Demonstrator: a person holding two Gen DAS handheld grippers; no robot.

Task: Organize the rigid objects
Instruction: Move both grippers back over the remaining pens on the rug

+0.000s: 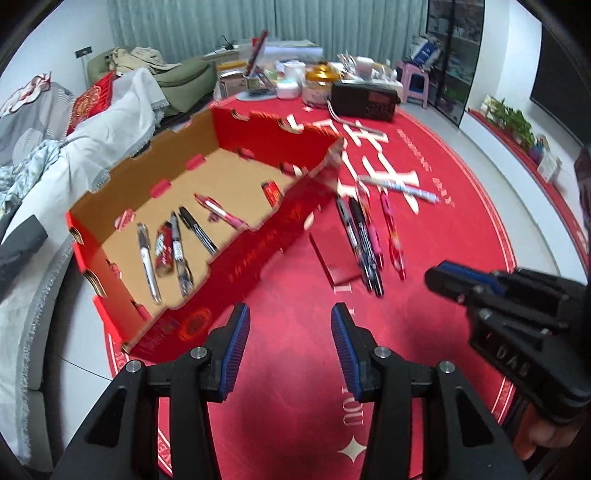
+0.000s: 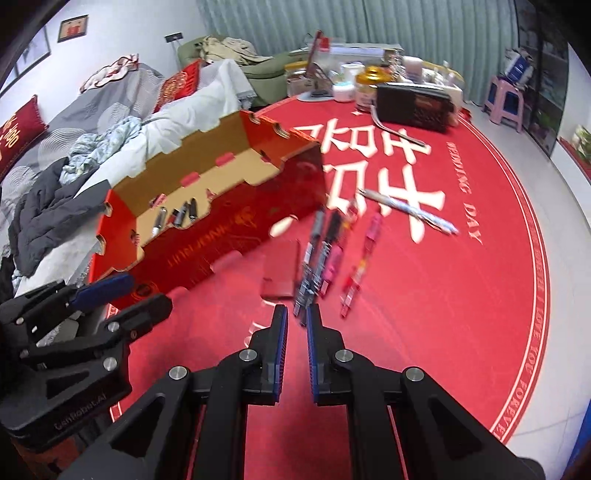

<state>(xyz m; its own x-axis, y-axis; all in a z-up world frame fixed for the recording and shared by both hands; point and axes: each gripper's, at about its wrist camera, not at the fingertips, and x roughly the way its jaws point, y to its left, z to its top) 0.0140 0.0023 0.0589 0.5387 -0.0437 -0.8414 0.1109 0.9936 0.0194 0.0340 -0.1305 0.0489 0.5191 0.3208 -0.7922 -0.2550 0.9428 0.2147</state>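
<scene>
Left wrist view: red cardboard box (image 1: 207,206) on round red mat (image 1: 443,295), several pens (image 1: 177,247) inside; more pens (image 1: 364,240) loose beside box. Left gripper (image 1: 290,325) above mat, jaws wide, empty. Right gripper (image 2: 295,321) nearly closed, empty, short of loose pens.

A home living room: a grey sofa (image 2: 110,96) strewn with red cushions (image 2: 18,129), blankets and a dark jacket (image 2: 48,218), pale green curtains (image 2: 332,18) behind, a pink plastic stool (image 2: 504,101), potted greenery (image 1: 511,118), and a cluttered table under a red wedding-day tablecloth (image 2: 461,295).
</scene>
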